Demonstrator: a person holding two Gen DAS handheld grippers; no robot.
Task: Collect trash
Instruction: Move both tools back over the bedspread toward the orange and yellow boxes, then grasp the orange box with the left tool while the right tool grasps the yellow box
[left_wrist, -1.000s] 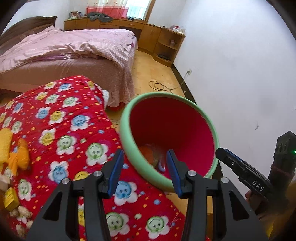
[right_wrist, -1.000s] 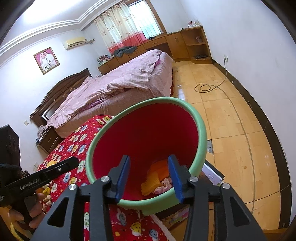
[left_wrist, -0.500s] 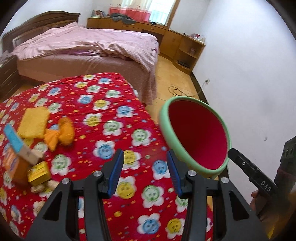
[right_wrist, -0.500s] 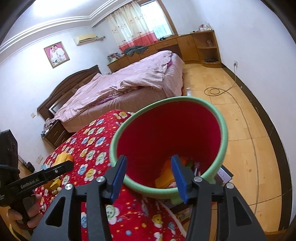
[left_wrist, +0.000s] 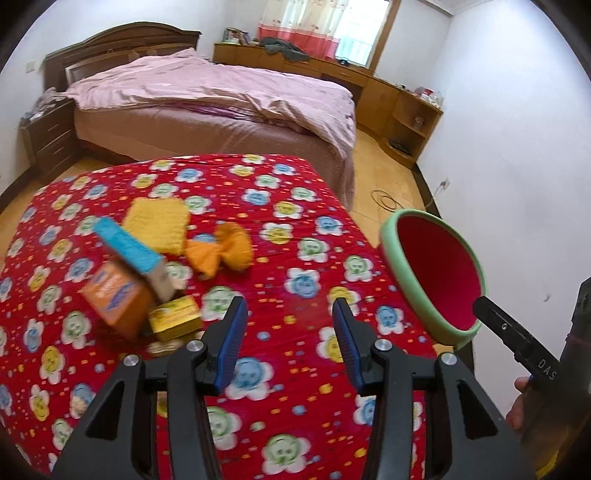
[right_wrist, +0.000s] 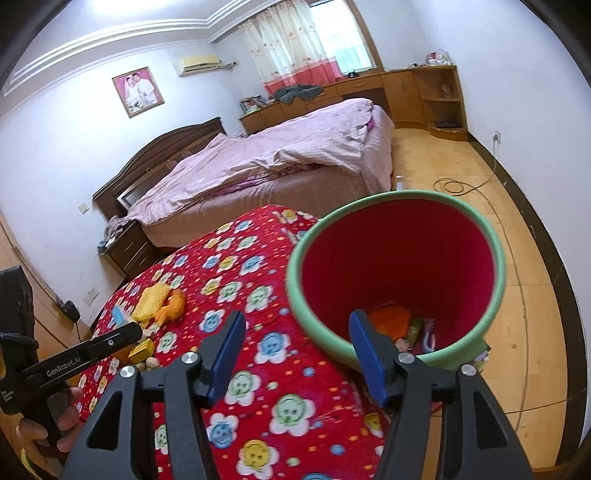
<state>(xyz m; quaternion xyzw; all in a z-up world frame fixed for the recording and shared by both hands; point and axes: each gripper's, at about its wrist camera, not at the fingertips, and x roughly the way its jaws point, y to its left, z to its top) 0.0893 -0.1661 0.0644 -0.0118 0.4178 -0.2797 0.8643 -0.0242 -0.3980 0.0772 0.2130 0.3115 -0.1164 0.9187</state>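
Closest to the cameras, the left gripper (left_wrist: 286, 338) and right gripper (right_wrist: 297, 349) both have jaws spread wide and hold nothing. Just past them, on the flowery red blanket (left_wrist: 295, 236), the trash pile (left_wrist: 155, 266) isn't collected yet: orange box, blue-topped carton, small yellow box, yellow sponge-looking pad, crumpled orange wrapper. Off the blanket's edge, the green-rimmed red bin (right_wrist: 491, 236) already holds some scraps, so I'd say it's partly done.

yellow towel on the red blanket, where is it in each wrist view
Left wrist view: the yellow towel lies upper left of centre on the red flowered blanket, beside the orange cloth.
Right wrist view: the towel is small, left of centre, above the left gripper's finger.
Shared landmark: the green-rimmed red bin at the blanket's right edge.
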